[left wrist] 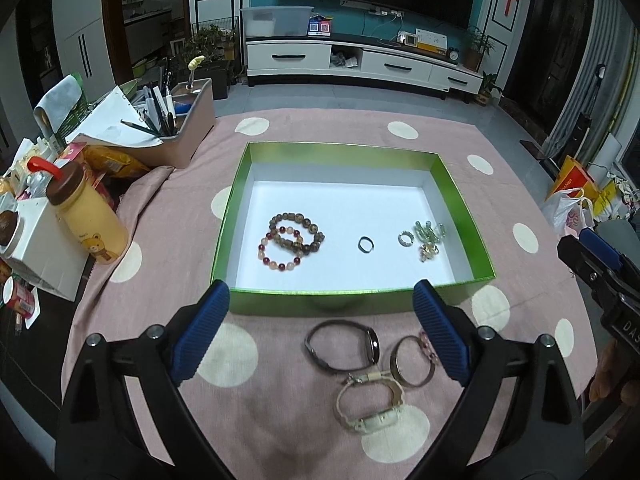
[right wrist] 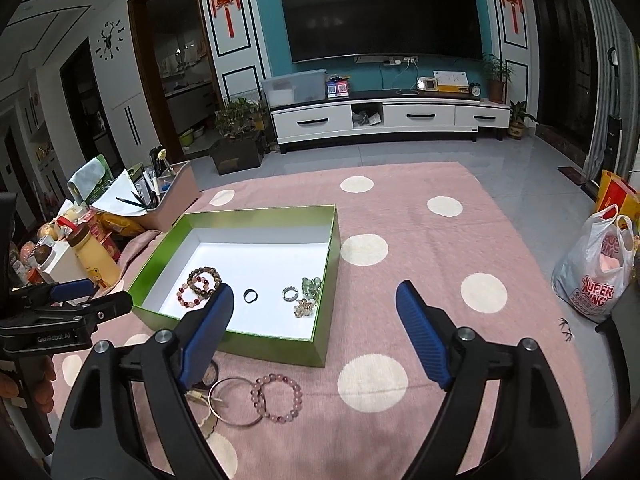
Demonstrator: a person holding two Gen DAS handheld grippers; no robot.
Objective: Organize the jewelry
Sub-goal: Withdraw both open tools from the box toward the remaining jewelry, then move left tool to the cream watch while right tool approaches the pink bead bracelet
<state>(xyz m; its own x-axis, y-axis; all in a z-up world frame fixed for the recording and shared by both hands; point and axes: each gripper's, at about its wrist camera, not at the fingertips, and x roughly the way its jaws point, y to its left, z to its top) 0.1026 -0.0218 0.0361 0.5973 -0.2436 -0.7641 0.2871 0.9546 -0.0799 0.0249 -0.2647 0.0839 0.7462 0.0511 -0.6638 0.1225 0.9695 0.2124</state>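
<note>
A green box (left wrist: 352, 295) with a white floor lies on the pink dotted cloth. Inside it are two beaded bracelets (left wrist: 295, 237), a dark ring (left wrist: 365, 244), a silver ring (left wrist: 405, 238) and small green and gold pieces (left wrist: 430, 236). On the cloth in front of the box lie a dark watch (left wrist: 340, 345), a silver bangle (right wrist: 236, 402), a pink bead bracelet (right wrist: 277, 398) and a white watch (left wrist: 370, 404). My left gripper (left wrist: 321, 296) hangs open above these loose pieces, holding nothing. My right gripper (right wrist: 315, 292) is open and holds nothing, over the box's near right corner (right wrist: 320, 354).
Left of the box stand a pen organizer (left wrist: 180, 132), a yellow bear bottle (left wrist: 90, 220), a white carton and snack packets. A plastic bag (right wrist: 596, 276) sits off the cloth's right edge. A TV cabinet (right wrist: 392, 116) stands across the floor.
</note>
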